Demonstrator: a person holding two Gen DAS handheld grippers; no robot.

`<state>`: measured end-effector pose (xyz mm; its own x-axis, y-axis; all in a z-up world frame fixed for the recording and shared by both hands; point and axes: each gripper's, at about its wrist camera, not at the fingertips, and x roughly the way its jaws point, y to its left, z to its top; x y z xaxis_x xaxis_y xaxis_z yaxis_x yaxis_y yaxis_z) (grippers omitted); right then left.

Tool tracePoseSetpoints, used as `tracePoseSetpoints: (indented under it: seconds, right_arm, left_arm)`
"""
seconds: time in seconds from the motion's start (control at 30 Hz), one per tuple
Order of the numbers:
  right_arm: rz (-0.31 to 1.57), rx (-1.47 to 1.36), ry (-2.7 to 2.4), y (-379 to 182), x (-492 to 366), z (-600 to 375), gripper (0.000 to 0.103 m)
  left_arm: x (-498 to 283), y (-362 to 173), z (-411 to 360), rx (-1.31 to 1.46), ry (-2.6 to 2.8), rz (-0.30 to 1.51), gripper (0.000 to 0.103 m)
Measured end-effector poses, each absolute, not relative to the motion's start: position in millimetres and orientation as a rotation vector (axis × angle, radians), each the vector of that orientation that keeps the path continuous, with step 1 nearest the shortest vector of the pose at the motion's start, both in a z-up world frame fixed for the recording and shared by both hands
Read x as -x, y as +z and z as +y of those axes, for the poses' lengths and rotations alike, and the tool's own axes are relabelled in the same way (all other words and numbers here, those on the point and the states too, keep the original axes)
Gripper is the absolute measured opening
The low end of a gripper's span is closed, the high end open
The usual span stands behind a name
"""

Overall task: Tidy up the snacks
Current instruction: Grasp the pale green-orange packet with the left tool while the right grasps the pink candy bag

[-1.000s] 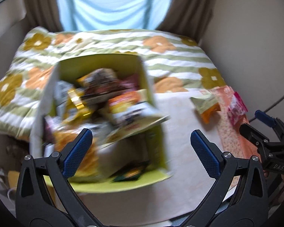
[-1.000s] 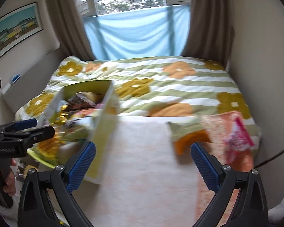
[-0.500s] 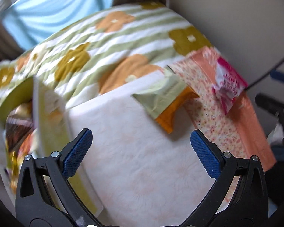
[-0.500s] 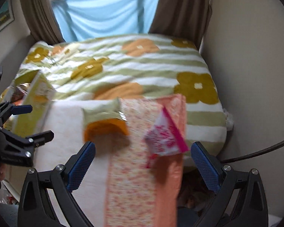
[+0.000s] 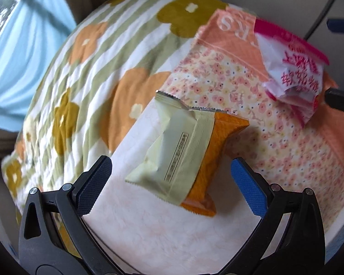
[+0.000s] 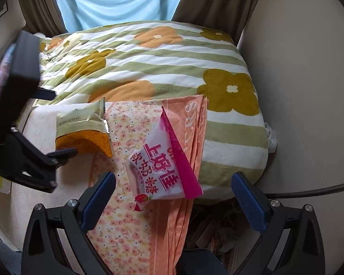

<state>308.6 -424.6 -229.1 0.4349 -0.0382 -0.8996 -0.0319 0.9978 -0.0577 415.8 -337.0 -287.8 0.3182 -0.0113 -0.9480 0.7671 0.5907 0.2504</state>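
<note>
- Yellow-green cardboard, the snack-filled box that filled the left wrist view a second ago, is no longer framed there; the pale green and orange foil snack packet is now centred in that view instead.
- From this swing away from the box, it is judged that loose snacks are being collected next, with the box taken as their likely destination.
- The pale green and orange packet is seen lying flat on the white fleecy blanket, with its orange end just over the edge of the peach floral cloth.
- The pink and white crinkled sweet bag is found on the peach floral cloth itself, to the right of the pale green packet and apart from it.
- The left gripper is held low over the white blanket, pointed at the near end of the pale green packet; its blue-padded jaws are spread wide to either side of the packet and nothing is touched.
- The right gripper is poised above the near end of the pink bag, jaws likewise spread wide and empty.
- Both grippers have been brought closer to the peach cloth than half a second ago.
- A lowering and a closing on each packet are judged still to be needed.
</note>
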Motion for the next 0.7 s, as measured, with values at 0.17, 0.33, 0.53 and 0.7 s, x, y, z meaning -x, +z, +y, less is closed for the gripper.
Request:
tracePoseSetpoints:
  seconds: [0.17,0.33,0.53,0.7]
  right_arm:
    - [1.121,0.129,0.033,-243,-320,-416,0.100]
    - [1.122,0.221,0.059,-256,-329,-405,0.100]
    - [1.128,0.331,0.095,-272,-333,-394,0.100]
    - [1.114,0.393,0.121,-280,-334,-390,0.100]
  left_arm:
    - [-422,-313,-346,-0.855,-0.652,1.176,0.096]
    - [-428,-325,-345,-0.827,-0.685,1.220,0.084]
    - [-432,-324,-343,-0.806,-0.693,1.226,0.076]
    - [-433,-323,-341,-0.783,-0.694,1.225,0.072]
